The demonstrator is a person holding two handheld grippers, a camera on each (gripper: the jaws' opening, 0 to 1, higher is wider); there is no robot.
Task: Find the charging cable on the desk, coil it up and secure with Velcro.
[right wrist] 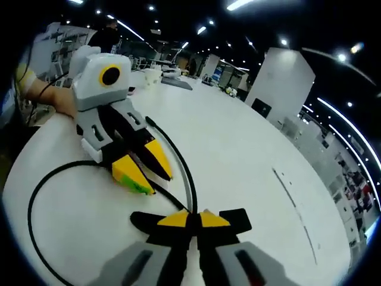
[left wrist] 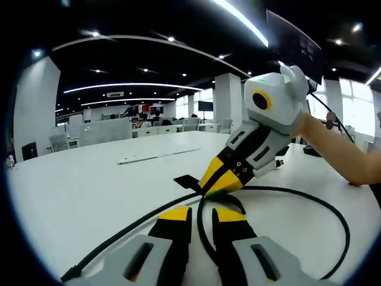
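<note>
Charging cable (left wrist: 280, 189) spread in a broad loose loop on the white desk (left wrist: 89, 179), not yet coiled. Right gripper (right wrist: 190, 219) pinched tight on the flat black Velcro strap (right wrist: 235, 219) where it meets the cable. Left gripper (left wrist: 203, 215) held at a narrow gap, the cable running up between its tips, apparently ungripped.

- Keep the right pinch firm so the strap stays an anchor.
- Close the left gripper on the cable just beside the strap, then draw the far loop in by small, even turns.
- Avoid tugging: likely to drag the whole cable across the smooth desk.
- Leave the strap's free end clear for wrapping.
</note>
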